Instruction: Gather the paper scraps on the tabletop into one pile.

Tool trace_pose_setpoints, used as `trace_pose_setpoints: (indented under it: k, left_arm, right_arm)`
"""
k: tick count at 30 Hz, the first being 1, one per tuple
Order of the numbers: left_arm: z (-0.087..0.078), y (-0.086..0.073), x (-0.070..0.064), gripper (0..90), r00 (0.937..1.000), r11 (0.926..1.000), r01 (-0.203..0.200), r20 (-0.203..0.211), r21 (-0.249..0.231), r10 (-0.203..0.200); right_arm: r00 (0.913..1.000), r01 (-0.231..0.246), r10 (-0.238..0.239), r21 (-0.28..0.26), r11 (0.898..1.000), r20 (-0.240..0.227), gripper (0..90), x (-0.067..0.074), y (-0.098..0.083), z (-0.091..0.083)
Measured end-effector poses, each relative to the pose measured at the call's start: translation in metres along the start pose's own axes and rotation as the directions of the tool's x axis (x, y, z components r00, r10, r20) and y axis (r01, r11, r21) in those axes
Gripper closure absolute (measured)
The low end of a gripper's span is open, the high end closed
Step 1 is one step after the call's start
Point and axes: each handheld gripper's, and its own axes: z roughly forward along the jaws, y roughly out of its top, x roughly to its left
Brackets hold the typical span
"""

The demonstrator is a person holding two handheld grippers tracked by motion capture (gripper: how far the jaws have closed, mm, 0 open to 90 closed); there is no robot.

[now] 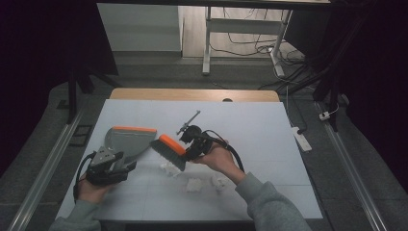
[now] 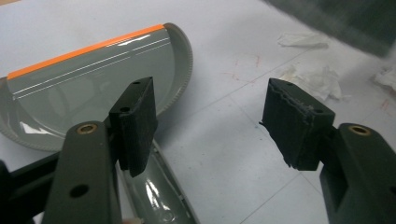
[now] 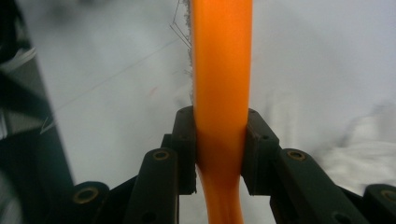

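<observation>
Jaws of our right gripper (image 3: 219, 149) clamp the orange brush (image 1: 169, 150) handle, bristles hanging just right of the dustpan (image 1: 127, 140). Our left gripper (image 2: 210, 126) sits at the dustpan's near end over its handle, jaws spread apart, one pad beside the handle, nothing pinched. Paper scraps (image 1: 194, 184) lie right of the dustpan, nearer us.

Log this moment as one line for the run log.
right gripper: shut on brush | left gripper: open, over dustpan handle | paper scraps: on table, unswept
</observation>
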Motion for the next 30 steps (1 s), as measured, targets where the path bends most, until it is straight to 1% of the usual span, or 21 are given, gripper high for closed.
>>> trace_pose_setpoints:
  k: [3, 5, 7, 8, 11, 12, 14, 15, 18, 19, 22, 23, 26, 27, 28, 30]
  left_arm:
    - [0.000, 0.000, 0.001, 35.7, 1.0000, 1.0000, 0.005, -0.004, -0.001, -0.005]
    - [0.000, 0.000, 0.001, 35.7, 1.0000, 1.0000, 0.005, -0.006, 0.000, -0.005]
    - [0.001, 0.000, 0.000, 35.7, 1.0000, 1.0000, 0.000, -0.009, 0.002, 0.000]
    - [0.001, 0.000, -0.001, 35.7, 1.0000, 1.0000, -0.002, -0.008, 0.005, 0.002]
    - [0.002, 0.000, -0.001, 35.7, 0.9999, 0.9999, -0.007, -0.008, 0.011, 0.007]
    - [0.002, 0.000, -0.001, 35.6, 1.0000, 0.9999, -0.006, -0.008, 0.012, 0.006]
    - [0.002, -0.001, 0.000, 35.7, 1.0000, 1.0000, -0.001, -0.006, 0.009, 0.001]
    - [0.001, -0.001, 0.000, 35.7, 1.0000, 1.0000, 0.000, -0.006, 0.008, 0.000]
    - [0.002, -0.001, 0.001, 35.8, 1.0000, 1.0000, 0.000, -0.005, 0.008, 0.000]
    - [0.002, -0.001, 0.000, 35.8, 1.0000, 1.0000, 0.000, -0.004, 0.009, 0.000]
    - [0.003, -0.001, -0.001, 35.8, 1.0000, 0.9999, -0.007, -0.005, 0.013, 0.007]
    - [0.003, -0.001, -0.001, 35.7, 1.0000, 0.9999, -0.008, -0.005, 0.014, 0.008]
    - [0.003, 0.000, -0.001, 35.8, 1.0000, 0.9999, -0.007, -0.007, 0.016, 0.007]
    - [0.004, 0.000, -0.001, 35.7, 1.0000, 0.9998, -0.007, -0.006, 0.018, 0.007]
    - [0.004, 0.000, -0.002, 35.8, 0.9999, 0.9998, -0.008, -0.007, 0.019, 0.009]
    - [0.004, -0.001, -0.002, 35.7, 0.9999, 0.9997, -0.009, -0.007, 0.021, 0.009]
  right_arm:
    - [0.9989, 0.039, -0.038, 0.028, 0.999, -0.029, 70.1, 0.015, 0.000, 0.009]
    - [0.9981, 0.039, -0.037, 0.045, 0.998, -0.050, 70.0, 0.023, 0.002, 0.018]
    - [0.9972, 0.022, -0.019, 0.048, 0.999, -0.073, 70.0, 0.026, 0.006, 0.030]
    - [0.9966, 0.024, -0.020, 0.054, 0.998, -0.080, 70.0, 0.026, 0.009, 0.036]
    - [0.9949, 0.007, -0.002, 0.047, 0.999, -0.100, 70.0, 0.027, 0.017, 0.051]
    - [0.9952, 0.015, -0.010, 0.053, 0.999, -0.098, 70.0, 0.025, 0.019, 0.055]
    - [0.9974, 0.002, 0.002, 0.059, 0.998, -0.072, 70.1, 0.021, 0.021, 0.061]
    - [0.9980, -0.019, 0.023, 0.064, 0.998, -0.059, 70.1, 0.016, 0.020, 0.061]
    - [0.9969, -0.074, 0.075, 0.057, 0.996, -0.024, 70.0, -0.002, 0.011, 0.055]
    - [0.9952, -0.096, 0.097, 0.058, 0.994, -0.015, 70.0, -0.009, 0.006, 0.051]
    - [0.9847, -0.174, 0.174, 0.048, 0.984, 0.017, 70.1, -0.028, -0.012, 0.038]
    - [0.9788, -0.204, 0.203, 0.037, 0.978, 0.026, 70.1, -0.032, -0.018, 0.033]
    - [0.9725, -0.222, 0.219, 0.022, 0.975, 0.079, 70.1, -0.042, -0.032, 0.017]
    - [0.9703, -0.228, 0.226, 0.011, 0.974, 0.087, 70.1, -0.044, -0.036, 0.012]
    - [0.9693, -0.229, 0.229, -0.003, 0.973, 0.090, 70.1, -0.046, -0.038, 0.007]
    - [0.9702, -0.228, 0.230, -0.032, 0.973, 0.076, 70.1, -0.045, -0.041, -0.004]
